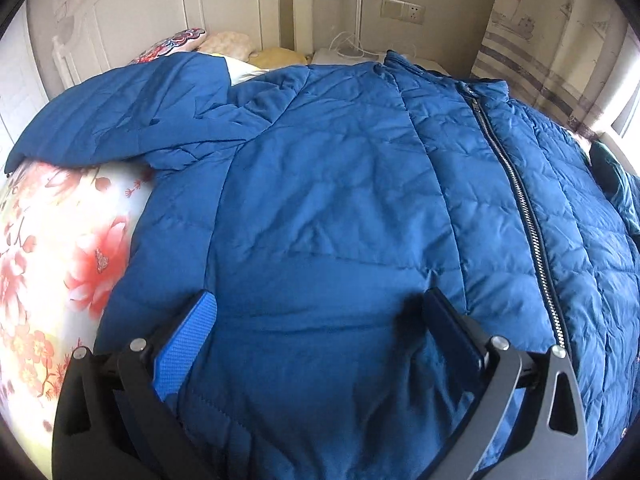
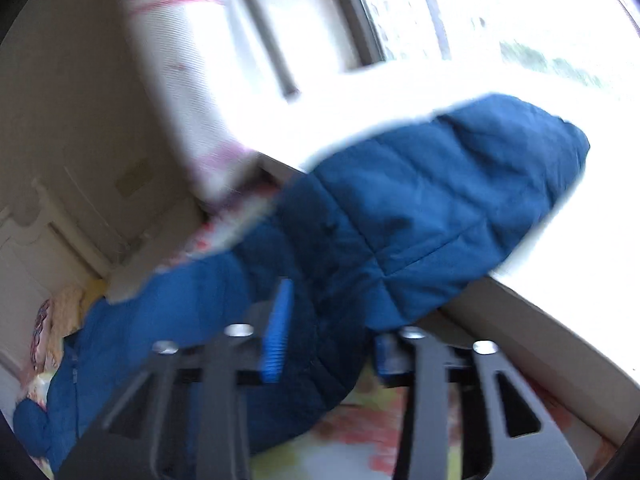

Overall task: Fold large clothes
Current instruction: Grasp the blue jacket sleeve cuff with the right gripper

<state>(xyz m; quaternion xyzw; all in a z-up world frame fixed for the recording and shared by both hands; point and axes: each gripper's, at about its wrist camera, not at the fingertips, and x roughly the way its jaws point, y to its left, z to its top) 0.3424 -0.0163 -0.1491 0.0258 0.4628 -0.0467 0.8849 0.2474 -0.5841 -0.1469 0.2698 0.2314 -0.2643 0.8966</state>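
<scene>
A large blue quilted jacket (image 1: 340, 184) lies spread front up on a floral bedspread (image 1: 56, 264), its zipper (image 1: 516, 184) closed and one sleeve (image 1: 120, 116) stretched out to the left. My left gripper (image 1: 320, 320) is open, its jaws wide apart over the jacket near its lower hem. In the blurred right wrist view, my right gripper (image 2: 332, 332) is shut on the jacket's other sleeve (image 2: 420, 216) and holds it lifted off the bed, with the cuff end sticking up past the fingers.
A white headboard (image 1: 132, 12) and pillows (image 1: 188, 40) stand at the far end of the bed. A wall socket (image 1: 402, 10) and a curtain (image 1: 552, 36) are behind. A bright window (image 2: 460, 20) lies beyond the right gripper.
</scene>
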